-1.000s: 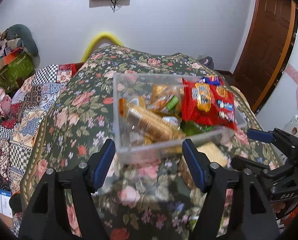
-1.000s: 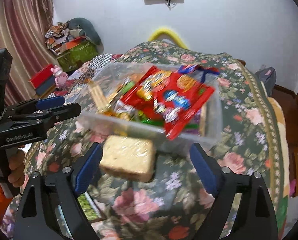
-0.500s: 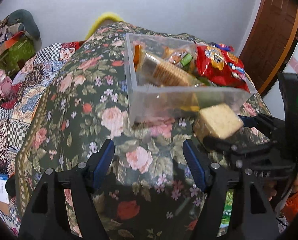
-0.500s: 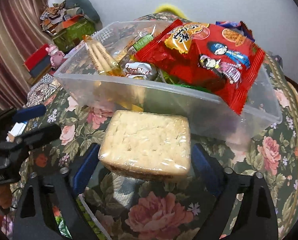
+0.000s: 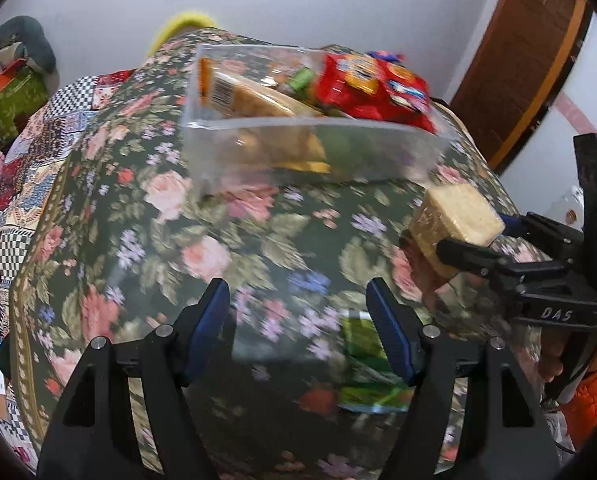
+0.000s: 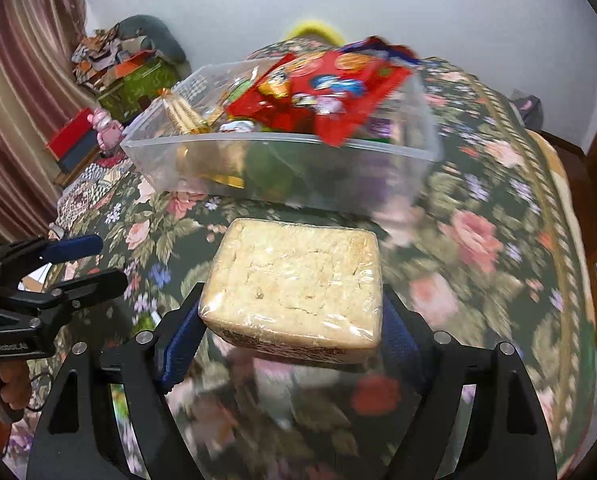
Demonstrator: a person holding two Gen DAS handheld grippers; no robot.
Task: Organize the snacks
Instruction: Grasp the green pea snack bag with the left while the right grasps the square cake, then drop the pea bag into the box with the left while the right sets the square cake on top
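Floral cloth (image 5: 218,248) covers the worktop, with the clear plastic bin (image 6: 282,168) as landmark. Left of it, the left gripper (image 5: 298,316) hangs with jaws wide and empty. Nearer than the bin, the right gripper (image 6: 294,320) clamps a square, film-wrapped cracker block (image 6: 294,280) — crumbly, slippery. Best lift it above the rim, level, and release beside the glossy red packet (image 6: 322,92) — gently.
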